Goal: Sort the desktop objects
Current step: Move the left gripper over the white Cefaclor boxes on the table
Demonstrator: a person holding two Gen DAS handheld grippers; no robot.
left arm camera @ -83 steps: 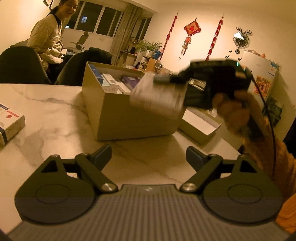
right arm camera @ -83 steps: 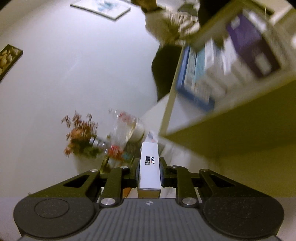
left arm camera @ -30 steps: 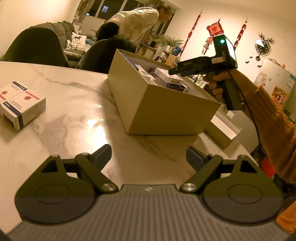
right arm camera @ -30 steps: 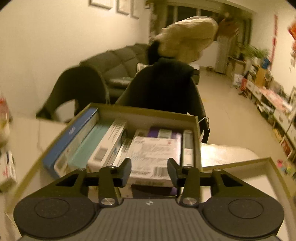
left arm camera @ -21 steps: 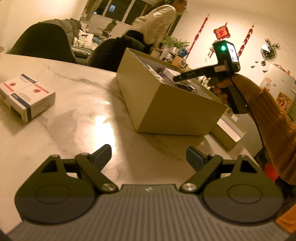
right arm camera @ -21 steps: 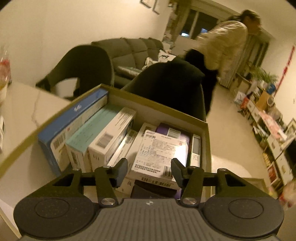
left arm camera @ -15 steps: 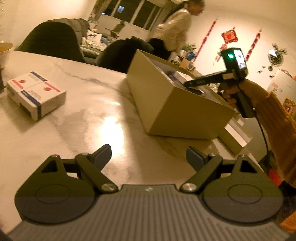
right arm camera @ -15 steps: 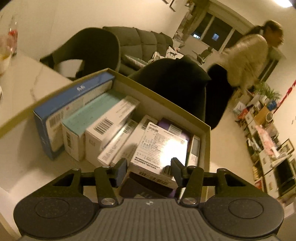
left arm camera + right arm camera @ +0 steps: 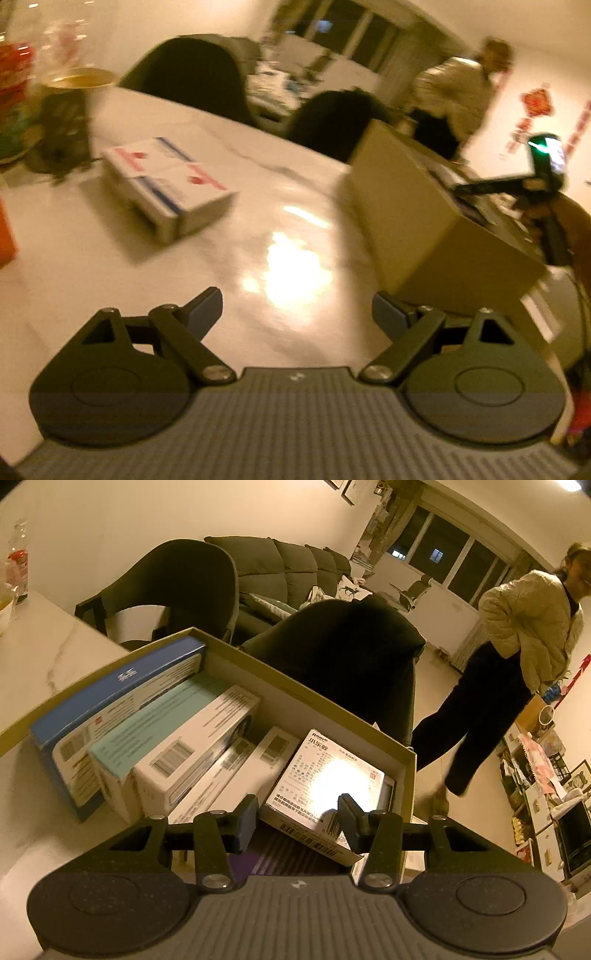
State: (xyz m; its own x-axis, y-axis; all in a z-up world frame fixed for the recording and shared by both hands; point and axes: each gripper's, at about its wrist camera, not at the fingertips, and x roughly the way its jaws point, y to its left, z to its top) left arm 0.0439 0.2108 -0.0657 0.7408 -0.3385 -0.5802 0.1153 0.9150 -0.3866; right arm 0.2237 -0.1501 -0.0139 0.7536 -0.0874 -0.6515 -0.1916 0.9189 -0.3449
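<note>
My left gripper (image 9: 297,306) hangs open over the marble table (image 9: 288,206) with nothing between its fingers. Two white packs with red and blue print (image 9: 166,188) lie side by side ahead of it on the left. The tan storage box (image 9: 424,221) stands to the right. My right gripper (image 9: 297,819) hovers just above that box (image 9: 295,690). Its jaws are closing, and the pads do not press on anything. Below it a white printed carton (image 9: 328,775) lies flat on the other packs. A blue box (image 9: 110,686), a teal box (image 9: 155,716) and a white box (image 9: 195,753) stand on edge at the left.
A dark tin with a gold rim (image 9: 70,110) and an orange object (image 9: 5,236) stand at the table's left. The box lid (image 9: 535,314) lies right of the storage box. Dark chairs (image 9: 351,657) line the far edge. A person (image 9: 517,657) walks behind them.
The left view has swung left, so the two white packs now sit nearer the middle. My right gripper has rolled and sunk closer to the box contents. The person has walked right.
</note>
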